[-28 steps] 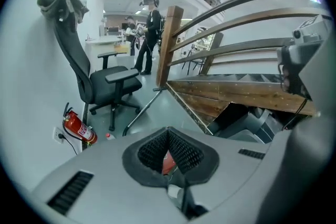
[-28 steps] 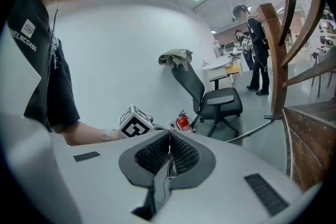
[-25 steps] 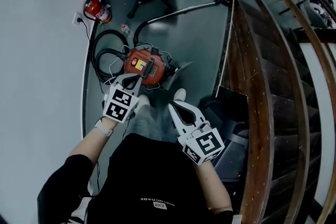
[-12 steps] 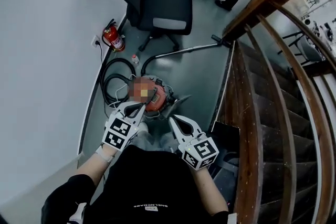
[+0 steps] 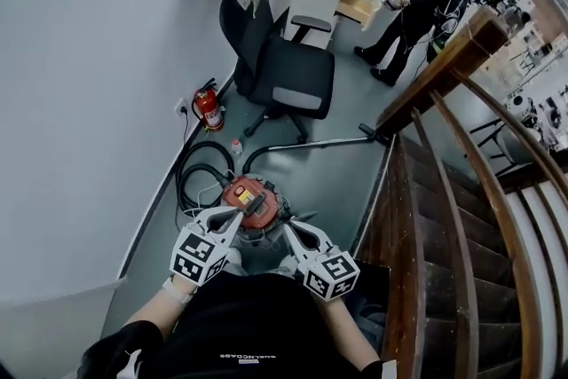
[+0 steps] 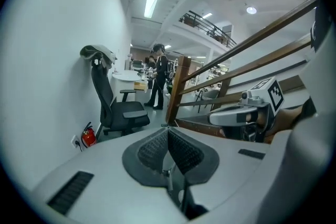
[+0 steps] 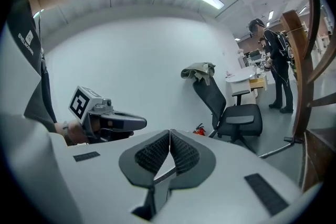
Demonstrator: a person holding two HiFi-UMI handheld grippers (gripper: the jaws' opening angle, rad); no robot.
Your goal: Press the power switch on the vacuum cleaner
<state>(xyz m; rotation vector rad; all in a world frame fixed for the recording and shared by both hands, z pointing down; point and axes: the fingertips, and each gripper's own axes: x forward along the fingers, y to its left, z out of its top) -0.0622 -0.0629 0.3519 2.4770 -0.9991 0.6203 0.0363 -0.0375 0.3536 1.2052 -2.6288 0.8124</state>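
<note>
Head view: the orange vacuum cleaner (image 5: 251,201) sits on the grey floor at the foot of the wooden stair railing (image 5: 441,59), close in front of the person's feet. Its black hose (image 5: 189,180) is coiled beside it near the wall, and its wand (image 5: 306,141) stretches towards the stairs. The left gripper (image 5: 234,212) is held above the machine's near edge, with the right gripper (image 5: 290,229) just beside it. A red fire extinguisher (image 5: 209,111) and an office chair (image 5: 294,77) stand further along the wall. The power switch itself is too small to pick out.

Left gripper view: the ribbed fingers (image 6: 152,152) are closed tip to tip with nothing between them. The camera looks out level across the room, past the chair, and the vacuum cleaner is out of sight below.

Right gripper view: here too the fingers (image 7: 152,156) meet at their tips and hold nothing. The other gripper is alongside and the chair is beyond.

The press appears not yet made. Closed tips suit it, since they form one blunt point. To do it well, the left gripper, which is nearer the machine, should tilt down until the housing comes into its camera. It should then settle squarely on the switch and push straight down, so the tip does not skid off the curved shell.
</note>
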